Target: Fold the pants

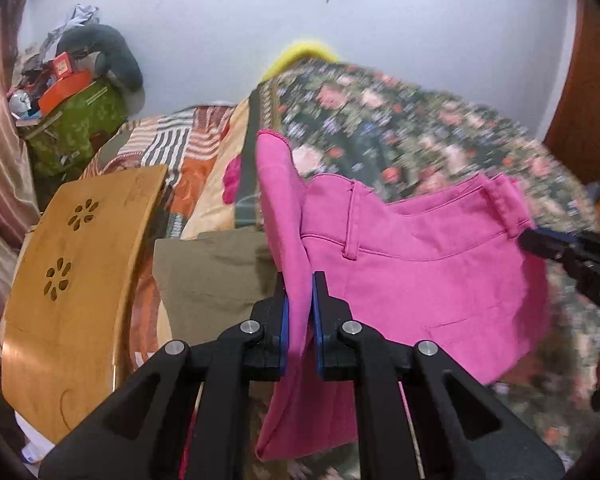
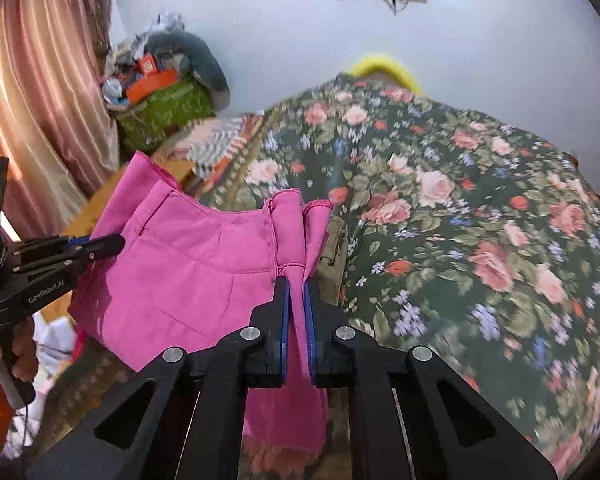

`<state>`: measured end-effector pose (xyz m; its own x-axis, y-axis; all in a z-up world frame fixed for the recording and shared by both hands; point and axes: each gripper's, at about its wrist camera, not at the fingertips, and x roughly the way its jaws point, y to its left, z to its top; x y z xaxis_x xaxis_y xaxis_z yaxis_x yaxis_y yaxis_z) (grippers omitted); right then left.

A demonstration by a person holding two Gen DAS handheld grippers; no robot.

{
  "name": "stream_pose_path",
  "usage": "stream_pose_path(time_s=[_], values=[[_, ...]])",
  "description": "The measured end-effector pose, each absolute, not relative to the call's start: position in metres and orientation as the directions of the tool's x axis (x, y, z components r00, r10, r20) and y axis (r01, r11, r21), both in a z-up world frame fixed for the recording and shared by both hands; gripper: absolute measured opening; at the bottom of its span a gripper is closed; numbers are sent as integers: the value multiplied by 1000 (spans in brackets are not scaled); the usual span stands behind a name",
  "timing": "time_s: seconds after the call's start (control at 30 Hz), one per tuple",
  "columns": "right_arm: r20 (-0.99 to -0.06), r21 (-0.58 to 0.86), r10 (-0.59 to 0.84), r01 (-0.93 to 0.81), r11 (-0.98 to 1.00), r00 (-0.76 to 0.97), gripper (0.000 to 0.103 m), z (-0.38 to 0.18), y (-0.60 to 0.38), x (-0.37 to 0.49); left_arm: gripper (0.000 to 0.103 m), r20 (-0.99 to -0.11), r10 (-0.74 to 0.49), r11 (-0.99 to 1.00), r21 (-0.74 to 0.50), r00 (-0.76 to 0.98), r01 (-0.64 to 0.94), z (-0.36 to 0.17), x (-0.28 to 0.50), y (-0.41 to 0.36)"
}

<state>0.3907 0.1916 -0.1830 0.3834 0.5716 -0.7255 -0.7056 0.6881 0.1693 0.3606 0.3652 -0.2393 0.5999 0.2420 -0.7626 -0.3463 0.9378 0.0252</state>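
Floral bedspread (image 2: 440,208) fills the background. Left gripper (image 1: 299,288) and right gripper (image 2: 296,292), black with blue pads, each clamp bunched edges of soft pink pants (image 1: 420,264), stretched between them above the bed.

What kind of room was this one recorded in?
Most likely a bedroom at home: a bed under a floral bedspread, a pink curtain beside it, and a green box heaped with household clutter against the wall.
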Motion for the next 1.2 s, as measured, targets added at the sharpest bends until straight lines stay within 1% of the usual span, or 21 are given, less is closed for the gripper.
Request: stream_pose_path(time_s=[0.17,0.2,0.23,0.3,0.33,0.37,0.4,0.43,0.53,0.67,0.8,0.93,1.03,1.2], values=[[-796,137,497,-698,703,345,7,-217,213,407,11,-844,239,933,63,480,-353,-300,380,385],[-807,142,490,-697,703,329,8,-223,214,408,13,-851,239,931,64,468,-359,-307,379,388],[-813,149,488,-697,701,316,9,-226,214,409,19,-852,239,928,61,465,-366,-312,377,392],[-822,149,478,-695,703,308,10,-229,210,408,25,-847,229,924,35,480,-381,-313,371,397],[-827,143,472,-697,703,306,13,-229,209,407,29,-847,222,922,21,483,-386,-312,367,400],[-833,132,460,-696,706,308,16,-229,207,406,30,-849,220,919,16,481,-393,-311,365,403],[-843,119,442,-693,711,308,22,-229,206,406,32,-851,230,915,23,473,-404,-309,362,404],[-851,111,427,-690,715,306,26,-229,205,405,36,-855,245,908,36,458,-417,-309,360,407],[-863,102,405,-680,726,303,27,-224,195,399,37,-862,260,897,49,435,-439,-307,346,413],[-864,86,390,-670,738,318,28,-209,183,384,37,-866,300,899,116,400,-423,-299,323,407],[-842,88,416,-675,733,343,28,-180,173,362,37,-869,295,902,116,398,-416,-274,303,396],[-786,99,477,-680,726,394,28,-135,159,333,37,-835,265,915,60,482,-398,-225,274,375],[-733,106,524,-688,718,434,28,-100,150,312,37,-779,254,928,29,573,-371,-174,249,352],[-602,119,622,-714,690,501,28,-35,127,263,37,-643,235,947,-17,729,-320,-86,198,307]])
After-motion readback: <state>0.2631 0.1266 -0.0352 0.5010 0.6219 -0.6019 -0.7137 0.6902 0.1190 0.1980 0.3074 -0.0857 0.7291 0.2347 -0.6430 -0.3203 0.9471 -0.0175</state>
